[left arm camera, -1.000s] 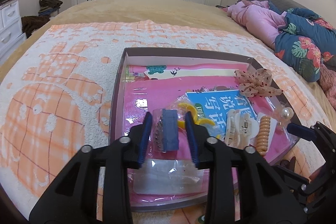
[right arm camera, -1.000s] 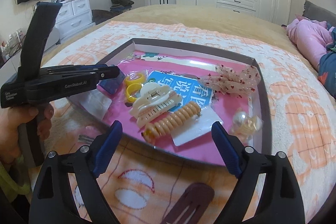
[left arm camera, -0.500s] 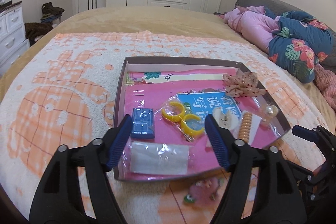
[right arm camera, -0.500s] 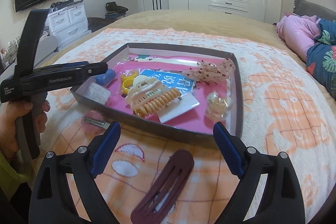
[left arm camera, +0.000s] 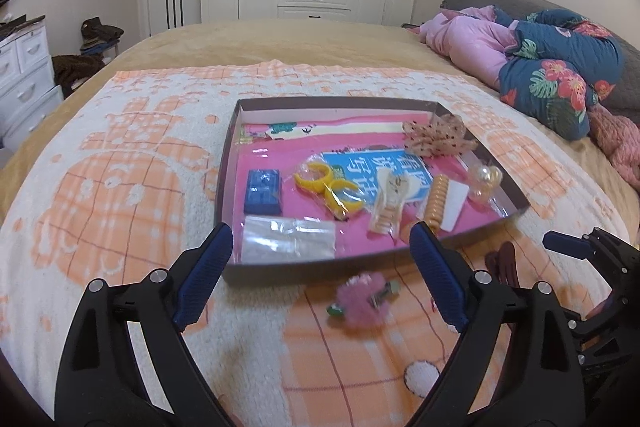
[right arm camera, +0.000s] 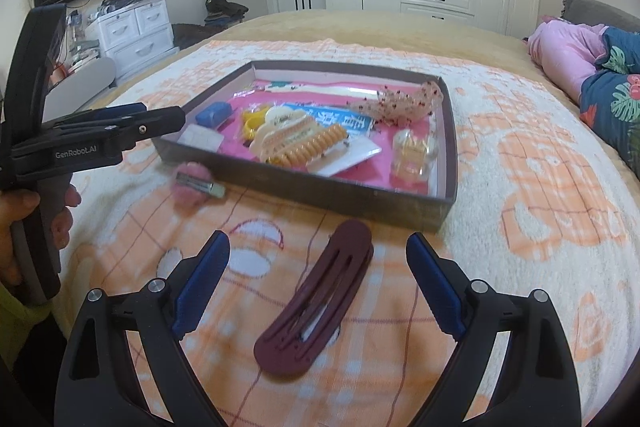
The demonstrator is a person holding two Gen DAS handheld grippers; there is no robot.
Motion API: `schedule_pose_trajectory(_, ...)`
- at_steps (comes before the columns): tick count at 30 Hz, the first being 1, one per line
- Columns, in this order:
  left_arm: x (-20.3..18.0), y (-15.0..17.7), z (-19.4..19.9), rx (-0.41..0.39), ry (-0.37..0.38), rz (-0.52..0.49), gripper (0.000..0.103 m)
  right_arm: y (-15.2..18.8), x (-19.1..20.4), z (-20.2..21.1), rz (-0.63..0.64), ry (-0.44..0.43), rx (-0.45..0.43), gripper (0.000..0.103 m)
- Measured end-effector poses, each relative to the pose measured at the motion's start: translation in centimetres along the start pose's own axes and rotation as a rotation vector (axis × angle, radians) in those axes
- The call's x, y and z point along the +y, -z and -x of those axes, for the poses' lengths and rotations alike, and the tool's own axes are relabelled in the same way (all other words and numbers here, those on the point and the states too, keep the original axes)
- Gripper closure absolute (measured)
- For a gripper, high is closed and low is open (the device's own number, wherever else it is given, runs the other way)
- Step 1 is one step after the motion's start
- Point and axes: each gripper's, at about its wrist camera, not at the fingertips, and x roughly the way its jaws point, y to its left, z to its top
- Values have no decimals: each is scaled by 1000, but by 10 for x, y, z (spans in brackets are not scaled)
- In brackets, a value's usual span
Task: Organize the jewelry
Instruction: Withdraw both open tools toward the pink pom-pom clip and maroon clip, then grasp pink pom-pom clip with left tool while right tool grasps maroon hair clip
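A shallow dark box (left arm camera: 229, 163) lies on the orange-checked blanket. It holds a blue clip (left arm camera: 262, 191), yellow rings (left arm camera: 320, 183), a cream claw clip (left arm camera: 390, 203), an orange spiral tie (left arm camera: 436, 203) and a dotted bow (left arm camera: 436, 135). My left gripper (left arm camera: 320, 239) hovers just before the box's near wall; its jaws are opening and nothing is between them. A pink fluffy clip (left arm camera: 362, 301) rests on the blanket below it. My right gripper (right arm camera: 319, 247) is open above a maroon hair clip (right arm camera: 316, 307), which lies between its fingers untouched.
A bagged pearl piece (right arm camera: 412, 155) sits in the box's right corner. Pink and floral bedding (left arm camera: 552, 75) is piled at the bed's right. White drawers (right arm camera: 136, 27) stand beyond the left edge. A hand (right arm camera: 24, 211) holds the left gripper's handle.
The left gripper let go of the blue clip, which now lies in the box, and opened wide. Both grippers drew back from the box; the maroon clip came between the right fingers.
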Motion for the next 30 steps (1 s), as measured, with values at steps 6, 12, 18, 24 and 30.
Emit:
schedule_pose_trajectory(6,-5,16,2,33,12,0,22,13,1,-5,-12,-6,35,16)
schedule_pose_trajectory(12,-10,29,-8,78,14,-10,22,24,0,-19,-58,-33,92,24)
schedule_pose_trajectory(18,-13,38,-24,118,8,-19,22,35,14,-18,-6,-16,82,45)
schedule_pose_trajectory(24,-11,40,-38,154,55,18,30,40,21,-10,23,-60,71,71)
schedule_pose_trajectory(30,-10,39,-42,169,101,43,75,42,27,1,45,-80,45,79)
